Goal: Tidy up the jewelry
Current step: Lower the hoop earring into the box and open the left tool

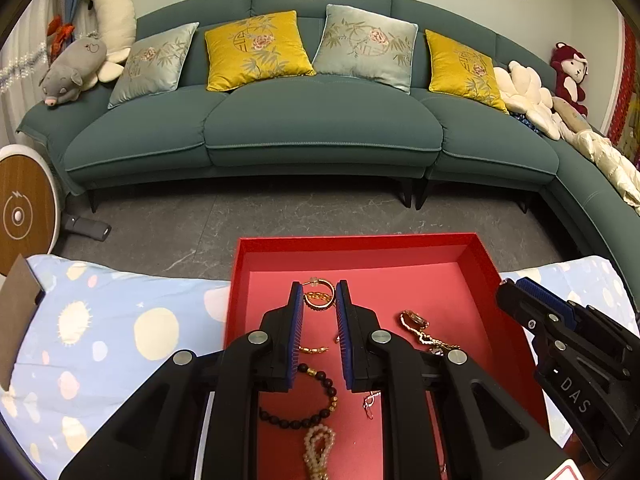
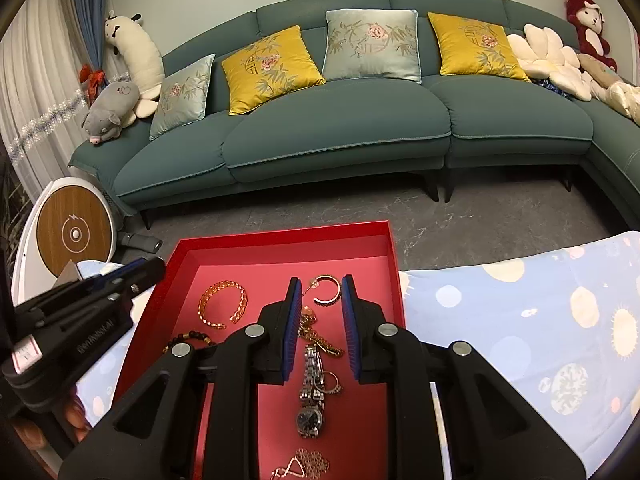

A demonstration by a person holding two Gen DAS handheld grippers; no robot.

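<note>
A red tray (image 1: 356, 244) sits on a blue patterned cloth and holds several pieces of jewelry. My left gripper (image 1: 318, 294) is open and empty above the tray, its fingertips either side of a gold braided bangle (image 1: 319, 300). A dark bead bracelet (image 1: 320, 404) and a pearl strand (image 1: 318, 450) lie under it. My right gripper (image 2: 321, 290) is open and empty over the tray (image 2: 280, 236), above a silver watch (image 2: 311, 396) and a gold chain (image 2: 320, 340), near a gold hoop (image 2: 327, 290). The gold bangle (image 2: 223, 304) lies to its left.
The blue cloth (image 2: 520, 320) covers the table on both sides of the tray. A teal sofa (image 1: 320, 128) with cushions and plush toys stands behind across a grey floor. A round wooden-faced device (image 2: 74, 234) stands at left.
</note>
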